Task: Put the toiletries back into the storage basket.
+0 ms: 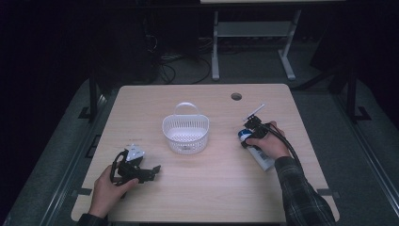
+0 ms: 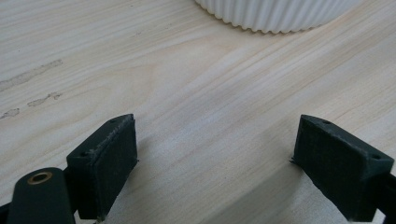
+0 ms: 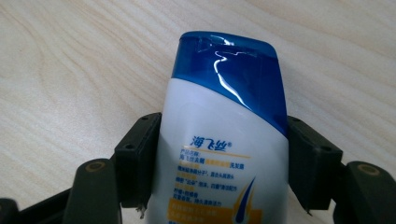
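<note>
Shampoo bottle (image 3: pixel 219 140) work sits on the right half of the table (image 1: pixel 211 197), but going left to right: the left gripper (image 1: pixel 149 172) rests at the near left in the person's left hand (image 1: pixel 107 190), its jaws wide apart with nothing between them, only bare wood grain in the left gripper view, where the ribbed lower wall of the white basket (image 2: pixel 275 14) is cut off at the top edge. That basket (image 1: pixel 186 132) stands near the table's middle, its handle upright on the far side. To its right the bottle (image 1: pixel 259 153) lies flat, its long axis running from near right to far left, the blue cap (image 1: pixel 243 135) pointing far and left, toward the basket. The right gripper (image 1: pixel 249 137) straddles it just below the cap; the black jaw pads appear to lie against both white flanks, partly closed on the bottle, though how firmly they press is hard to tell. In the high view the right hand (image 1: pixel 270 143) covers much of the body. In the right gripper view the cap (image 3: pixel 229 74) points away from the camera, and the bottle's lower end is cut off by the frame. Blue Chinese characters sit over an orange line with small print below, too fine to read.
</note>
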`<state>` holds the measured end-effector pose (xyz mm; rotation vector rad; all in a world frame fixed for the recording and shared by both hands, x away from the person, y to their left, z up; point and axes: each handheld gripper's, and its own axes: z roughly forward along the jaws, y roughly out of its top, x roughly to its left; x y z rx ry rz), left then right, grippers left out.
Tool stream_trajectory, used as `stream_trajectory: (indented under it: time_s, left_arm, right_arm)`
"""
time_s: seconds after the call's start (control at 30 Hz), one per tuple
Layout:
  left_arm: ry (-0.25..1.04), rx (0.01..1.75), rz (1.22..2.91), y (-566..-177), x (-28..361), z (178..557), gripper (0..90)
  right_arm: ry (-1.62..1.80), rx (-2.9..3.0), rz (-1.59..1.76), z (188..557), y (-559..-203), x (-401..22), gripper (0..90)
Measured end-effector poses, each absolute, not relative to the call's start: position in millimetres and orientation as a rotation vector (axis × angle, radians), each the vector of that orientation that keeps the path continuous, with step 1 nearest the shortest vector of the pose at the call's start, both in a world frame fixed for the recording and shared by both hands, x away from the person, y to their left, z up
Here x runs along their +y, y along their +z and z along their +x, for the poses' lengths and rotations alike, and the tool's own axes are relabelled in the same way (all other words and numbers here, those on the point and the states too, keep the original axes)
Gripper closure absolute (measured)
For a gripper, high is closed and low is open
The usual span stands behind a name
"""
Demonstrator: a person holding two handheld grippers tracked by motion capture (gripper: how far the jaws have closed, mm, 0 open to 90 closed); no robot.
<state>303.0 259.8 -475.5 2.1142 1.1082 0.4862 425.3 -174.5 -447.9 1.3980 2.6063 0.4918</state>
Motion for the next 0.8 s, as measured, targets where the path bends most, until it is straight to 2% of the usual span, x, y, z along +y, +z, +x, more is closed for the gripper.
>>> stream_trajectory:
  time_s: [0.8]
  left_arm:
    - [0.488,1.109,2.113,-476,260,303,12.6]
  right_arm:
    - [0.819,2.492,1.385,406,-415,-193,34.4]
